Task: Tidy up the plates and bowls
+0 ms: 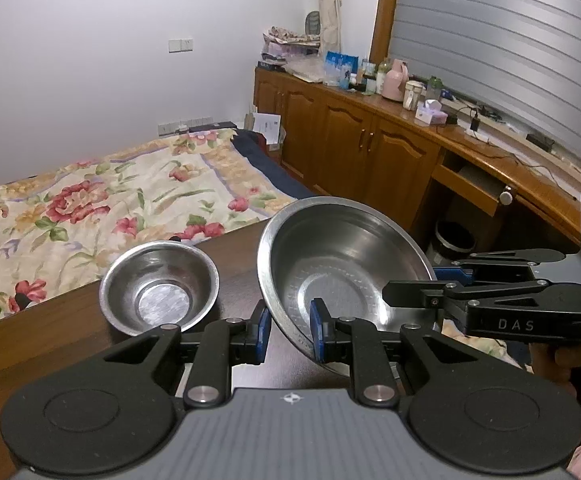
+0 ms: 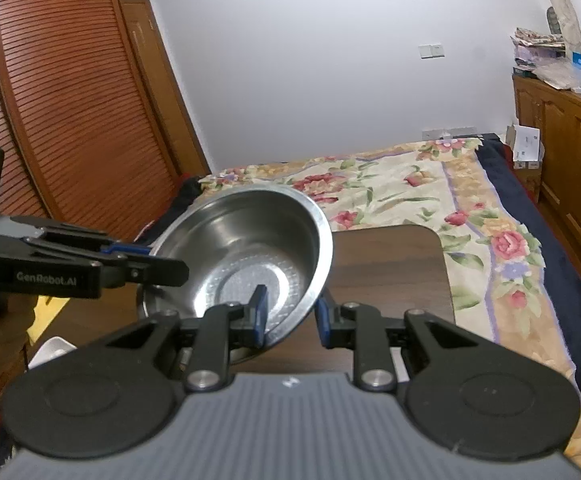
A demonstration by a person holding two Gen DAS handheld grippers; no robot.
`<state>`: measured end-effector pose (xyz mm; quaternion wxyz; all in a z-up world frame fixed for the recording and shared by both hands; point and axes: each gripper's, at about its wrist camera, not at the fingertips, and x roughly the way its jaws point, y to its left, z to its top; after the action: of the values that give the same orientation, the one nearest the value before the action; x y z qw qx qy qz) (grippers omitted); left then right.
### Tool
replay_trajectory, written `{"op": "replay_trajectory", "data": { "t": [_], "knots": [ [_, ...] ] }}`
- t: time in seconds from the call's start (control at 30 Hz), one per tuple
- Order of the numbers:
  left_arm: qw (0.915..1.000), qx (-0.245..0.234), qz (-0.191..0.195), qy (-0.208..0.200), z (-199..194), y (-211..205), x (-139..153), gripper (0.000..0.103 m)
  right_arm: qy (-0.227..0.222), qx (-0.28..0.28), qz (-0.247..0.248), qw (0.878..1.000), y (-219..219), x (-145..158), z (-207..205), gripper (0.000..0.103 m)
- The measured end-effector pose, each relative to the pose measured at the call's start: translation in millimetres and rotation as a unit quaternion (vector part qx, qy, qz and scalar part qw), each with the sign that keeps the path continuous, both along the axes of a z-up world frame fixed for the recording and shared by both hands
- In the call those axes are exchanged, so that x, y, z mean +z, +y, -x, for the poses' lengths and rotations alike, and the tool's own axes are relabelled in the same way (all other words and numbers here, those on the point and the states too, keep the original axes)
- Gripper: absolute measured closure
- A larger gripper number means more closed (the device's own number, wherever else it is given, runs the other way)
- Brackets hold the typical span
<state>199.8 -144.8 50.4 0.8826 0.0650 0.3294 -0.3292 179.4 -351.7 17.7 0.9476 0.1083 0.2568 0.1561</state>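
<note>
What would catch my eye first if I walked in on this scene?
Most striking is the large steel bowl, tilted above the dark table with both handheld grippers at its rim: the left gripper at its near edge, the right gripper at the opposite side. Next, a smaller steel bowl sits upright on the table to its left. Behind them spreads a bright floral bedspread.

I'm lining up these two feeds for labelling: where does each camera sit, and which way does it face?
Left wrist: on the left gripper, facing the small bowl, bed and wooden cabinets; the right gripper and a hand show.
Right wrist: on the right gripper, facing the bed and louvred wardrobe; the left gripper shows.
Shared: the large bowl, each gripper's fingers straddling its rim, the table and bed.
</note>
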Motion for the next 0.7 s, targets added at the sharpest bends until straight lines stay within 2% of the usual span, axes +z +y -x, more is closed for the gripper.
{"op": "replay_trajectory", "data": {
  "t": [0.23,0.7],
  "knots": [
    [0.9999,0.004,0.008,-0.005,15,14,4,0.08,-0.003,0.009,-0.003,1.0,9,1,8,0.076],
    [0.9996,0.024,0.015,0.008,54,55,-7,0.079,0.007,0.04,-0.015,0.999,40,-5,31,0.076]
  ]
}}
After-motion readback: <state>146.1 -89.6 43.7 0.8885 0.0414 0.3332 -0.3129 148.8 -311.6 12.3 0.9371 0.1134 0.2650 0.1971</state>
